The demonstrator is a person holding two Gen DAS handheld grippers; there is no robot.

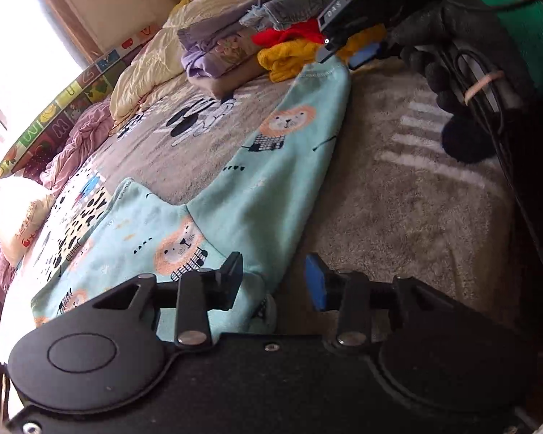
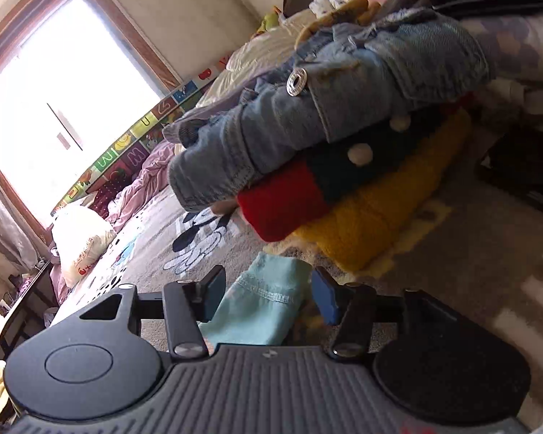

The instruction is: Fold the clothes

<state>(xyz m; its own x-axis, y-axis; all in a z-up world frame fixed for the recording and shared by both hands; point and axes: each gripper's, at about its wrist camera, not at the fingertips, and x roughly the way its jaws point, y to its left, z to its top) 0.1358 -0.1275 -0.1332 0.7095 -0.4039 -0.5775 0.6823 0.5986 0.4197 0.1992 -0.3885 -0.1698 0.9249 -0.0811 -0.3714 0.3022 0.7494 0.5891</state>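
A: How do the jaws stand?

B: Both pairs are apart. The left gripper hangs open over the near edge of the teal garment, its fabric bunched between and just under the fingers, not pinched. The right gripper is open too, with the garment's stitched hem lying between its 2 pads, again unclamped as far as I can tell.

A: Where does the garment lie?

B: Spread along the grey blanket, running from the left gripper to the right gripper, which a gloved hand holds at the far hem. Beyond it is a pile: jeans on a red and yellow knit.

A: How will it handle?

B: I judge it light, soft and limp. It will sag and wrinkle if lifted by 1 point. Best to pinch the double-stitched hem at the far end and the matching edge at the near end, and lift both together, clear of the pile.
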